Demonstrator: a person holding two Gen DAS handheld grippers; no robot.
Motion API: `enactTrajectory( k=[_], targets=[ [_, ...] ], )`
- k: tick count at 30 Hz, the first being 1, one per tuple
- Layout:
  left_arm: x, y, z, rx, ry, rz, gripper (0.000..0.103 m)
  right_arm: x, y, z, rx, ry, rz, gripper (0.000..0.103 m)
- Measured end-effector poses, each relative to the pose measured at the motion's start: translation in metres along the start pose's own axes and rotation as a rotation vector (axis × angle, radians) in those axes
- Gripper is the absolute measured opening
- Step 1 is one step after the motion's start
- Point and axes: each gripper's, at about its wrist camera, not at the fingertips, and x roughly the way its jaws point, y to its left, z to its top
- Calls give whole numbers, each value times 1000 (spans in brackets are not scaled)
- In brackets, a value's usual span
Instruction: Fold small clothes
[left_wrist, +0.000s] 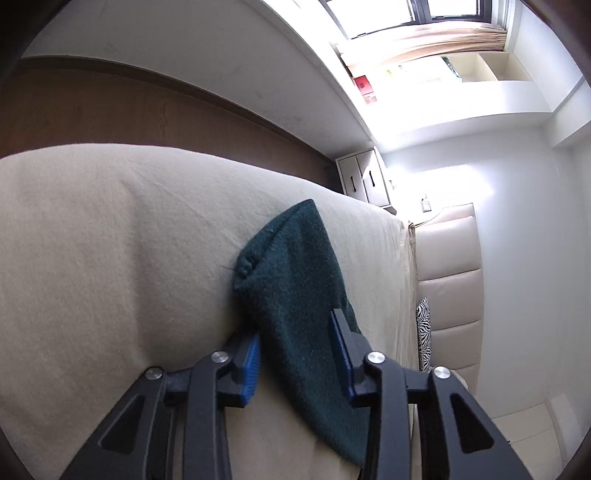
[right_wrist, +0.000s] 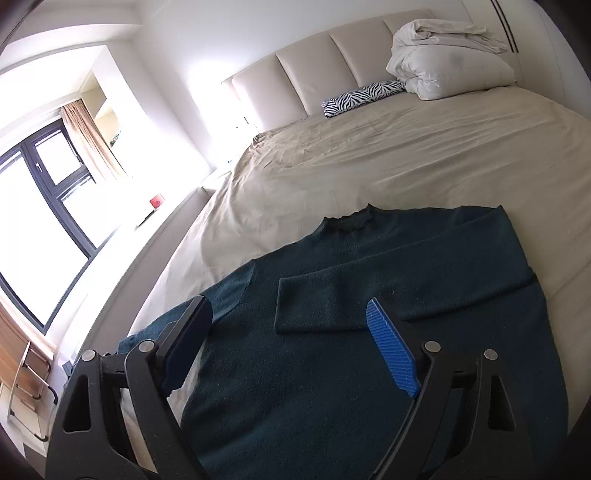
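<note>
A dark green sweater lies flat on the beige bed sheet, collar toward the headboard, with one sleeve folded across its chest. My right gripper hovers above that sleeve with its jaws wide open and nothing in them. In the left wrist view a narrow part of the sweater stretches away over the sheet. My left gripper straddles it. The jaws stand a little apart, the cloth fills the gap, and the blue pads show no squeeze on it.
A zebra-print pillow and a bundled white duvet lie by the padded headboard. A large window and a sill with a red box run along the bed's left side. A white drawer unit stands beyond the mattress.
</note>
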Motion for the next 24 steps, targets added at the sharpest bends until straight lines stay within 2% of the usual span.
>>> enactTrajectory(
  k=[1, 2, 5, 8, 10, 14, 17, 19, 22, 24],
  targets=[
    [5, 0, 3, -6, 0, 16, 12, -2, 0, -1, 0, 0, -3, 84],
    [10, -1, 5, -7, 4, 28, 8, -3, -2, -3, 0, 0, -6, 83],
    [12, -21, -3, 66, -10, 43, 8, -1, -14, -5, 18, 12, -12, 77],
    [10, -62, -26, 236, -14, 41, 8, 5, -34, -10, 71, 39, -13, 70],
    [12, -95, -53, 373, 4, 29, 8, 12, -45, -14, 104, 59, -5, 66],
    [25, -169, -138, 722, 65, 7, 8, 19, -62, -20, 144, 84, 3, 65],
    [36, -207, -236, 1061, 124, 14, 8, 24, -81, -23, 203, 104, 23, 65],
    [38, -212, -298, 1246, 132, 28, 8, 31, -94, -25, 259, 130, 54, 65],
    [41, -206, -365, 1409, 132, 40, 8, 49, -108, -25, 338, 193, 129, 61],
    [41, -201, -389, 1480, 126, 43, 8, 65, -112, -24, 377, 238, 185, 59]
  ],
)
